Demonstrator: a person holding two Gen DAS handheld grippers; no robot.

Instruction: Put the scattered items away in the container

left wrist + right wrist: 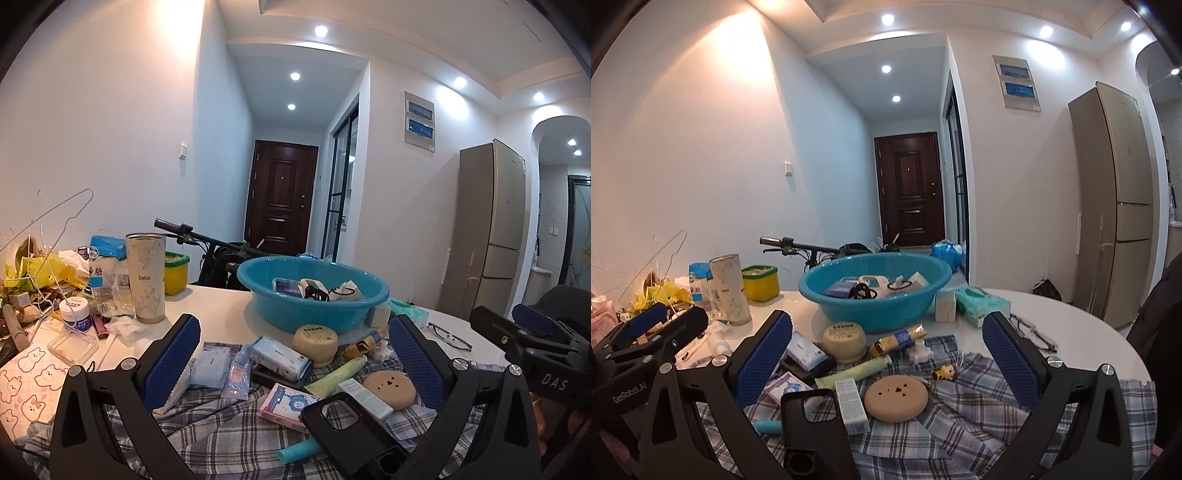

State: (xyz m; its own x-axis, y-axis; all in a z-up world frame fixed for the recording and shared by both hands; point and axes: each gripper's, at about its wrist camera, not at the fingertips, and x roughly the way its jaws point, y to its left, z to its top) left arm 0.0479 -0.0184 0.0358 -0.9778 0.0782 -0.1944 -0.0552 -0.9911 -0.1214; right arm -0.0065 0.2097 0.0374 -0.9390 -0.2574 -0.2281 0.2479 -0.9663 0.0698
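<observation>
A blue plastic basin (pixel 314 295) (pixel 875 299) stands on the white table and holds several small items. On the plaid cloth (pixel 221 435) (pixel 960 413) in front of it lie scattered items: a round yellow jar (pixel 315 344) (pixel 845 342), a tan round compact (pixel 389 389) (pixel 895 398), a black phone case (pixel 343 424) (pixel 812 424), a green tube (pixel 338 376) (pixel 855 371), tissue packs (pixel 280 358) and small boxes (pixel 851 404). My left gripper (pixel 295 365) is open and empty above the cloth. My right gripper (pixel 890 363) is open and empty too.
A tall tumbler (pixel 146 277) (pixel 730 290), a yellow-green tub (pixel 176 272), bags and clutter (pixel 44 280) fill the left of the table. Glasses (pixel 448 336) (pixel 1032 332) and a green tissue box (pixel 982 304) lie right of the basin. A bicycle (pixel 221 254) stands behind.
</observation>
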